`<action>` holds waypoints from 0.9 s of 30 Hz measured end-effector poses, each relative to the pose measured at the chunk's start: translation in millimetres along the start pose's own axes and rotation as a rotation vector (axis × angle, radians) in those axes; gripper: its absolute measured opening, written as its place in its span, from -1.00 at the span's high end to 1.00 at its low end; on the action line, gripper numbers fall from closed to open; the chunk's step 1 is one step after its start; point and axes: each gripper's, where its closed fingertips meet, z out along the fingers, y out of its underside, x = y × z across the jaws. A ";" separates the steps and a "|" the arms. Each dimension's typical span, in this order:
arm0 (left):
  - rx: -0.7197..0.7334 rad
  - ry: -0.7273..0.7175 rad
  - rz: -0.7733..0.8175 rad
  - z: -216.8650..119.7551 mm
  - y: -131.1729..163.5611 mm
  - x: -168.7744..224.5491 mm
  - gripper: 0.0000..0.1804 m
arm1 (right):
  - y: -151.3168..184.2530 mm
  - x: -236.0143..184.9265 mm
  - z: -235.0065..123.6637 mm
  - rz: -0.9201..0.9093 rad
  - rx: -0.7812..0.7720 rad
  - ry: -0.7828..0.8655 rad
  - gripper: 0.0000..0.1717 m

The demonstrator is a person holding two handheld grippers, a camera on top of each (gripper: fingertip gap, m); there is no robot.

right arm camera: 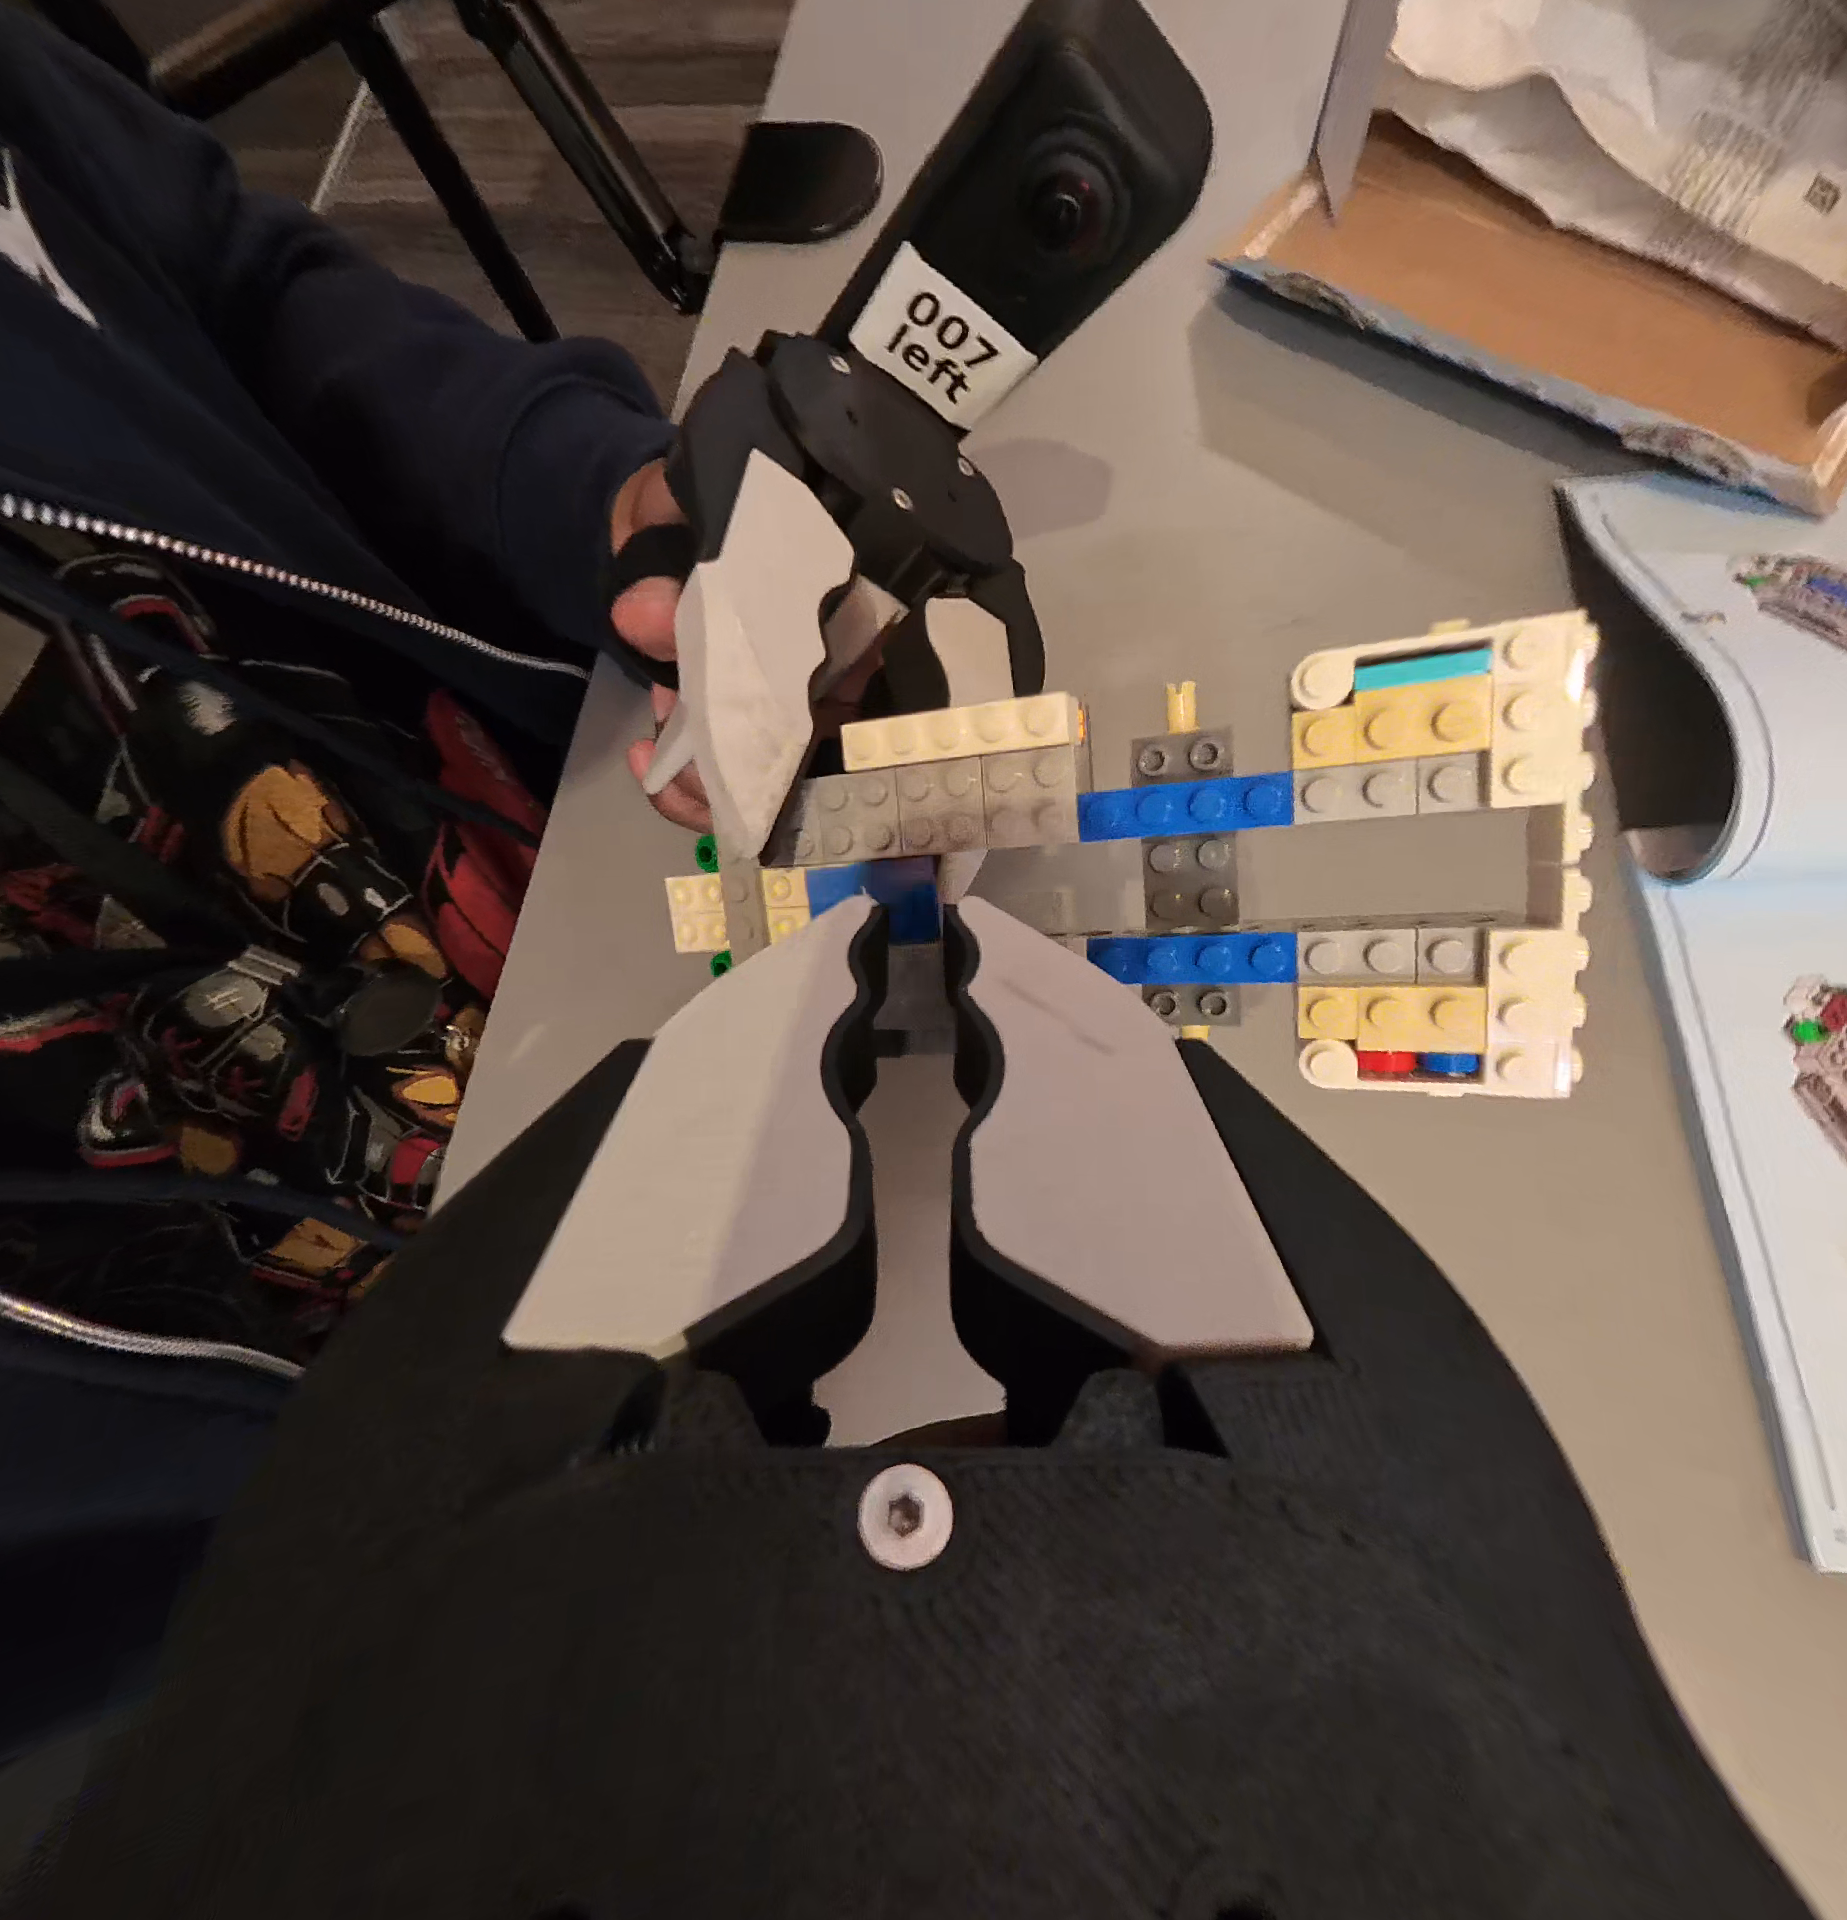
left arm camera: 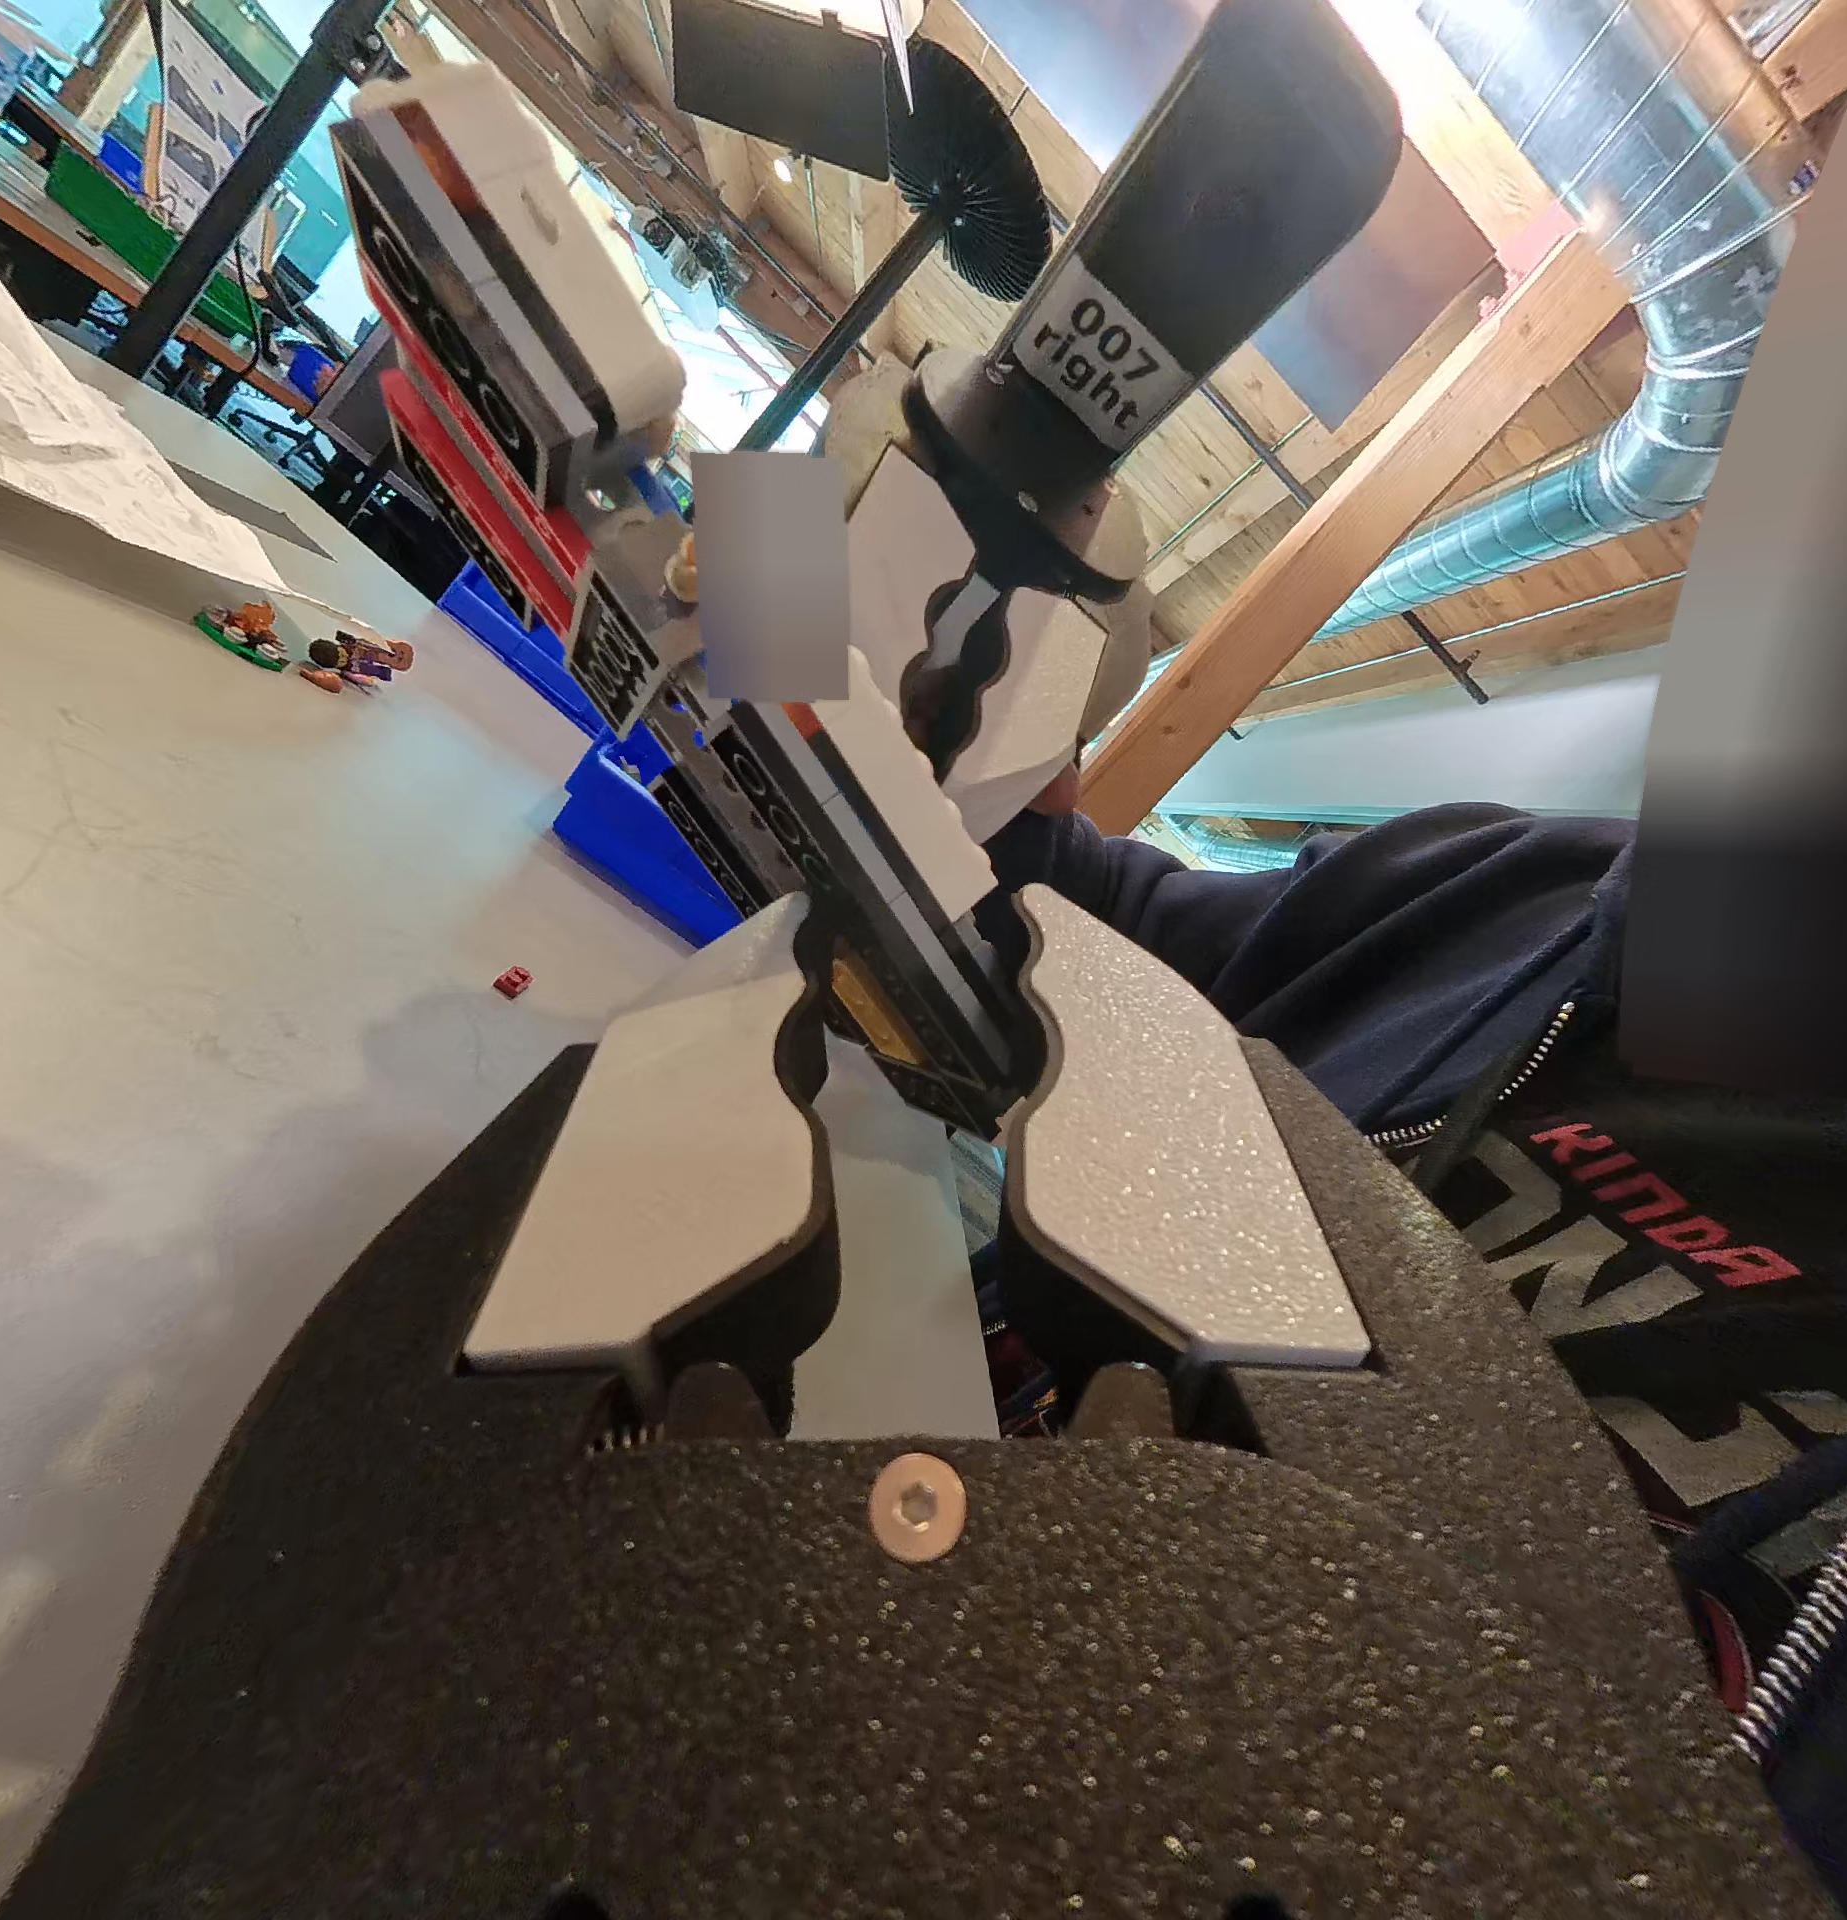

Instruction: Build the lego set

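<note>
My left gripper (left arm camera: pixel 914 935) is shut on one end of a long brick model (left arm camera: pixel 503 270) of black, grey, white and red bricks, and holds it tilted up off the grey table (left arm camera: pixel 223 935). In the right wrist view the model (right arm camera: pixel 1189 805) shows grey, blue, tan and white studs, and the left gripper (right arm camera: pixel 857 847) clamps its grey plates. My right gripper (right arm camera: pixel 911 914) is open by a narrow gap at the model's near side. A blue and dark grey part (right arm camera: pixel 911 987) stands between its pads. The right gripper (left arm camera: pixel 950 758) also shows beside the model's white bricks.
A small red piece (left arm camera: pixel 512 981) and two little figures (left arm camera: pixel 358 660) lie on the table. Blue bins (left arm camera: pixel 628 821) stand behind. An open booklet (right arm camera: pixel 1781 935) lies to the right and a cardboard box (right arm camera: pixel 1521 270) at the back right. A person in a dark jacket (right arm camera: pixel 223 416) is close on the left. Only a small space, under 4 cm, lies between the two pairs of fingers.
</note>
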 end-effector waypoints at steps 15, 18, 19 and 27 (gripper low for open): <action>0.072 0.002 -0.027 -6.1 -11.7 -2.4 0.66 | -1.2 -10.3 7.3 -0.115 -0.022 0.097 0.86; 0.070 -0.003 -0.009 -6.2 -11.5 -2.0 0.67 | -0.4 -13.6 9.5 -0.133 -0.026 0.103 0.87; 0.069 -0.003 0.001 -6.2 -11.6 -1.3 0.67 | -0.8 -15.3 9.8 -0.137 -0.022 0.098 0.88; 0.074 -0.001 0.045 -6.9 -12.9 1.6 0.68 | 0.0 -25.0 16.5 -0.184 -0.037 0.080 0.87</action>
